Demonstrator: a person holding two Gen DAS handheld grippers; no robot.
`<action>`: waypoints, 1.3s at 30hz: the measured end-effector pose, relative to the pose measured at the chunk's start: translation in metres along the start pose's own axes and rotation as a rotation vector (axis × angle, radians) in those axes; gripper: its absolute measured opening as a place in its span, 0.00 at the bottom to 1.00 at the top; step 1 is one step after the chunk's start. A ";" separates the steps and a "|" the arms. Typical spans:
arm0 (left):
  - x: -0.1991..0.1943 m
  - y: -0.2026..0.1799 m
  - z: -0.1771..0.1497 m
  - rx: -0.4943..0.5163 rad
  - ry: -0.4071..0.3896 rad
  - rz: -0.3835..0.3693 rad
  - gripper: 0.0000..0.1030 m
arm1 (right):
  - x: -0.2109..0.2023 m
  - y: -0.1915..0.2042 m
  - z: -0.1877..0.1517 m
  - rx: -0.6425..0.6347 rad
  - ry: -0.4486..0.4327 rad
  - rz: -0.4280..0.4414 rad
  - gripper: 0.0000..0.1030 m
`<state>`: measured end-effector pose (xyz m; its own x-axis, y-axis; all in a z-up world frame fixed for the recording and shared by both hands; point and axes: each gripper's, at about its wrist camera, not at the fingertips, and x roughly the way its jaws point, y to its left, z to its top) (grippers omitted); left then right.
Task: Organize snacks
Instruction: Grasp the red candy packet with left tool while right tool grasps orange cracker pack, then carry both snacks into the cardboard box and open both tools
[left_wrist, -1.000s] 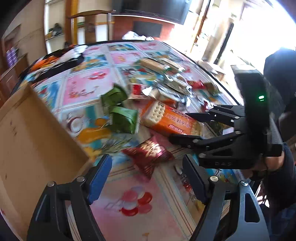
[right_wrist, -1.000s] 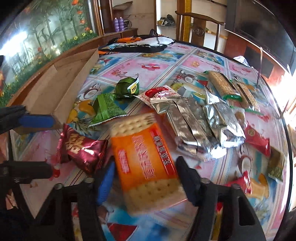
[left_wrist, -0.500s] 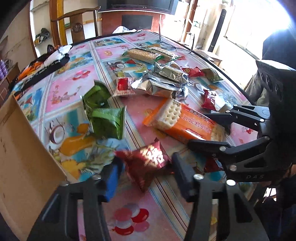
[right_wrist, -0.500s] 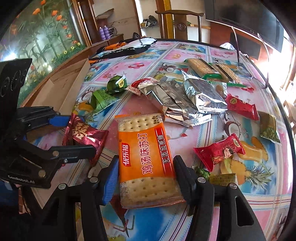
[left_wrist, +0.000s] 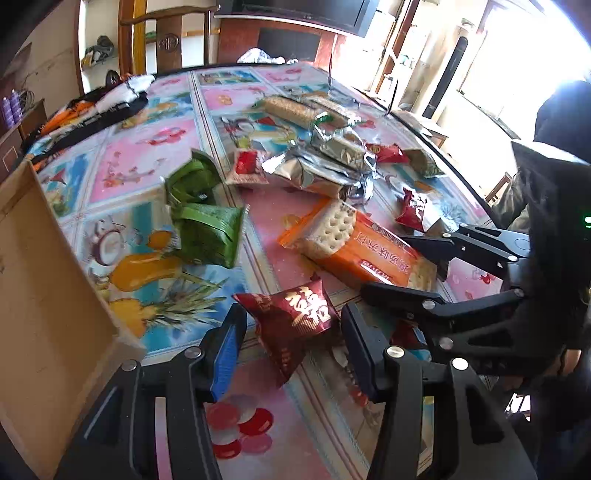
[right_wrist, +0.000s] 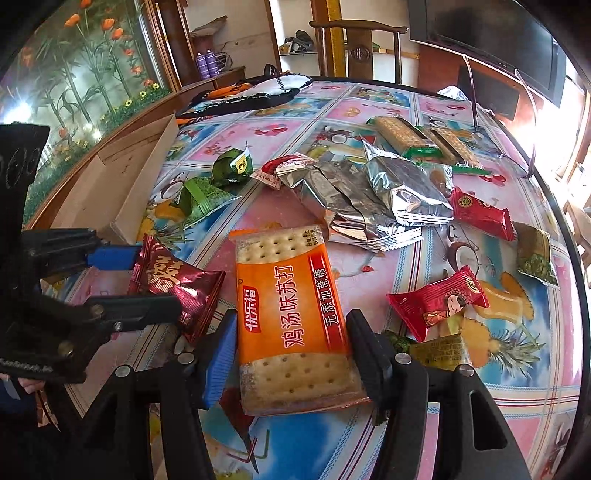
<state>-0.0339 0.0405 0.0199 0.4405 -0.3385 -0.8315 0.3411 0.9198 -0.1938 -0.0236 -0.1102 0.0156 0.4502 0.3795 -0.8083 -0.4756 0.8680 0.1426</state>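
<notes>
Flower-and-fruit oilcloth on a round table (left_wrist: 155, 155) in a sunlit living room, wooden chair (right_wrist: 358, 44) at the far edge, snacks strewn across the middle.

At near left, leaning on the table edge, an open cardboard box (left_wrist: 44, 295). Just beyond its corner, two green leaf-wrapped parcels (left_wrist: 210, 232) side by side. Farther out, a heap of silver foil packs (right_wrist: 369, 199) with long biscuit sleeves (right_wrist: 399, 133) behind them. Off to the right, small red sweet wrappers (right_wrist: 439, 299) scattered on the cloth.

Front and centre, left gripper (left_wrist: 291, 314) angled down over a dark red snack packet (left_wrist: 295, 314): jaws opening a little, packet between them, fingertips touching its two ends, packet resting on the cloth near the box corner.

Beside it, right gripper (right_wrist: 291, 325) clamped on the near half of an orange cracker pack (right_wrist: 291, 306), pads pressed against both long sides, far end of the pack pointing toward the foil heap.

Grippers close together, tips nearly crossing, dark red packet and cracker pack just apart.
</notes>
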 end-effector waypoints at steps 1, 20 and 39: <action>0.003 -0.001 0.000 -0.003 0.004 0.001 0.50 | 0.000 0.000 0.000 0.000 0.000 0.000 0.61; -0.023 0.014 -0.007 -0.124 -0.099 0.010 0.35 | -0.007 0.009 -0.005 0.031 -0.022 0.042 0.56; -0.089 0.076 -0.010 -0.250 -0.242 0.078 0.35 | -0.020 0.054 0.040 -0.008 -0.104 0.150 0.56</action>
<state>-0.0552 0.1422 0.0740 0.6511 -0.2753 -0.7074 0.0984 0.9547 -0.2809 -0.0284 -0.0582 0.0627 0.4491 0.5360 -0.7149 -0.5490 0.7968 0.2526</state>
